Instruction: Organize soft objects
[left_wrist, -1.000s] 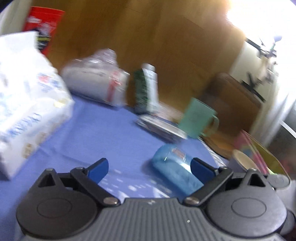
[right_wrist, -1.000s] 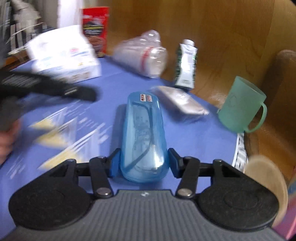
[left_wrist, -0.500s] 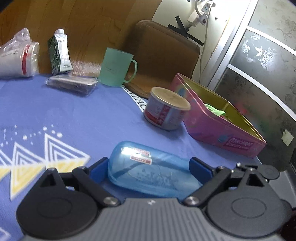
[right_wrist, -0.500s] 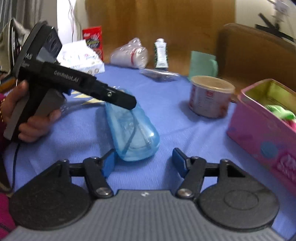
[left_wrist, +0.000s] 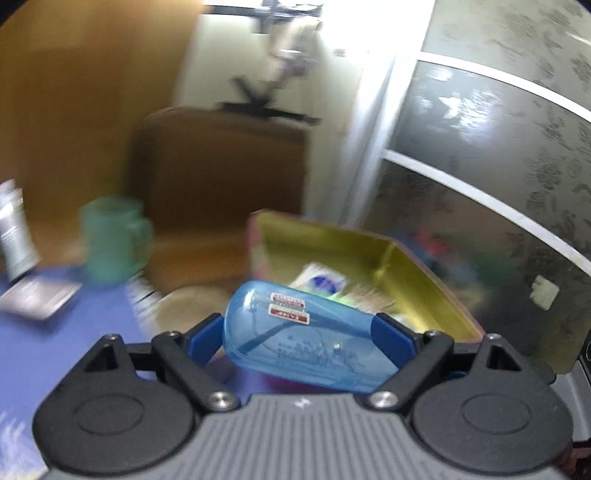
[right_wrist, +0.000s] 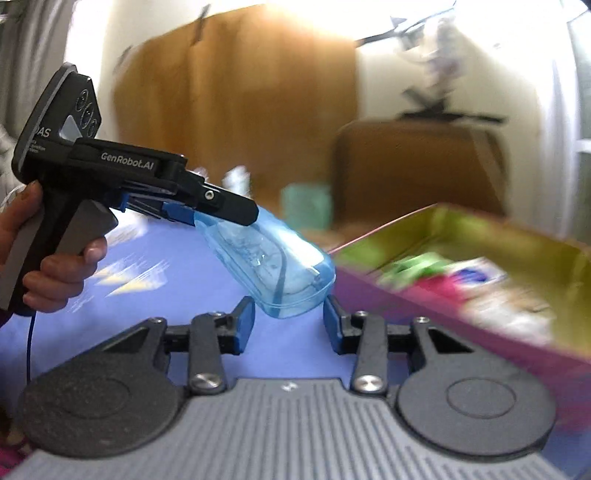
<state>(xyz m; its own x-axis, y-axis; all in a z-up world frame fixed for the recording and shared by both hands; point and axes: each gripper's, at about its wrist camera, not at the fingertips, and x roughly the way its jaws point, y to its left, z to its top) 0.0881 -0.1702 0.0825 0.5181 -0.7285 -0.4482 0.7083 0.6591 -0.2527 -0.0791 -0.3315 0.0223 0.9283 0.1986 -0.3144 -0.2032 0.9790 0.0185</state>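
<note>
The left gripper (left_wrist: 295, 336) grips the blue case (left_wrist: 303, 332) lengthwise above the pink tin (left_wrist: 424, 266); the right gripper (right_wrist: 288, 325), jaws just closing, stands empty beneath the case.

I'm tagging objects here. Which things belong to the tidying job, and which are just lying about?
In the job:
blue case, clamped in the left gripper
pink tin, already holding soft items
right gripper, jaws empty

Lying about:
green mug
carton
flat packet

Both wrist views look close over the blue case (left_wrist: 306, 336) toward the open tin (right_wrist: 461, 229).
</note>
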